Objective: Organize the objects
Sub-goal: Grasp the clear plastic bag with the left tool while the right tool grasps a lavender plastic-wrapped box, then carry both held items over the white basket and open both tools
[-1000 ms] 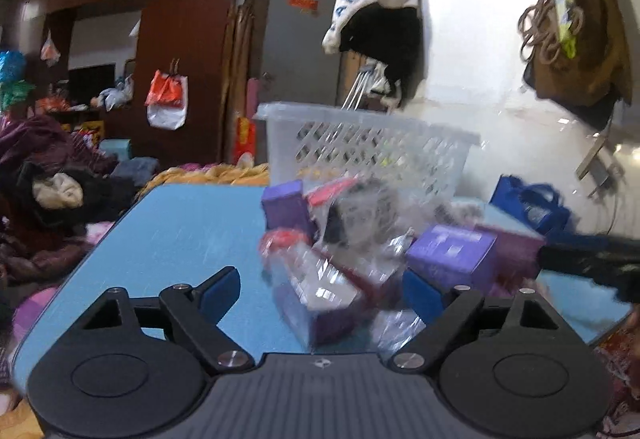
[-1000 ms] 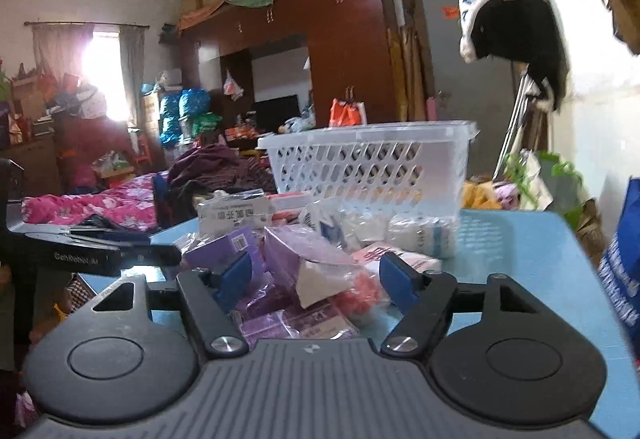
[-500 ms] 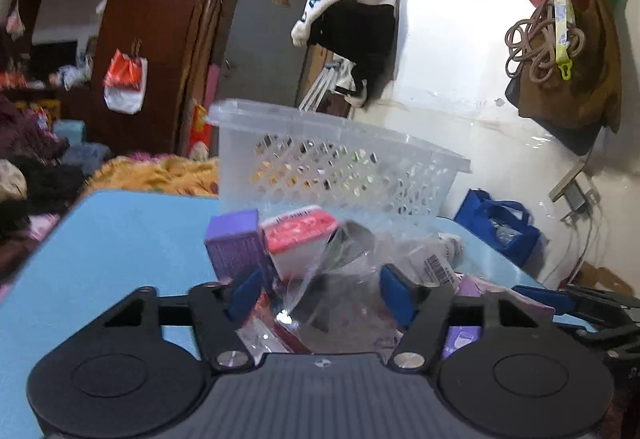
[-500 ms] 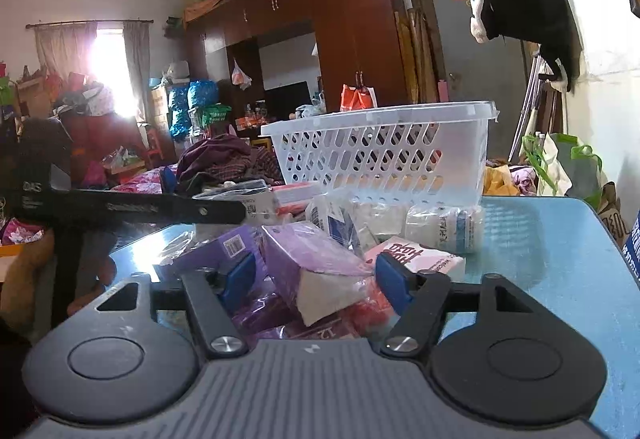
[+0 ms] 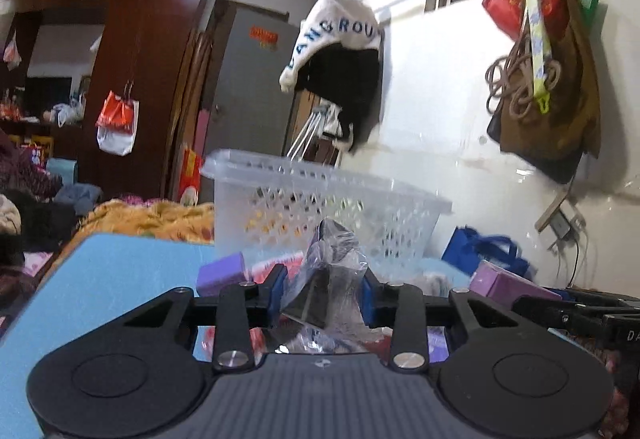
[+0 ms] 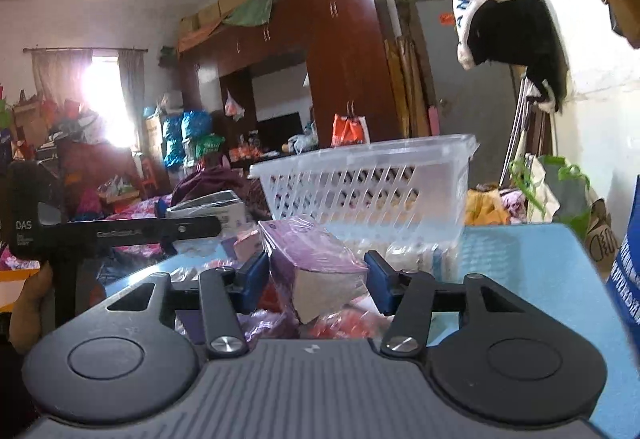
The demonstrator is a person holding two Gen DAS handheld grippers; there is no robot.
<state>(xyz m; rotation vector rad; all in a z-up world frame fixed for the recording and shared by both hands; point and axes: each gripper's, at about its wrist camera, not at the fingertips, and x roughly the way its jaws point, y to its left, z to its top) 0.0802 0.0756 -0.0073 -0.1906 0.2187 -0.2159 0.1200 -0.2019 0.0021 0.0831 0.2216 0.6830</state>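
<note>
A clear-wrapped dark packet [image 5: 326, 279] sits pinched between the blue pads of the left gripper [image 5: 325, 289], a wrapped purple packet [image 6: 316, 263] is clamped likewise in the right gripper [image 6: 316, 279], both above the packet pile [image 6: 340, 319] on the blue table [image 6: 532, 259], before the white basket [image 6: 372, 179].

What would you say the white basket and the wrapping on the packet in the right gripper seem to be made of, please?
The white basket looks like moulded plastic, slightly translucent, with lattice cut-outs in its walls. The purple packet between the right gripper's fingers seems wrapped in thin clear film: it crinkles and shows glossy highlights. What lies inside cannot be told.
</note>
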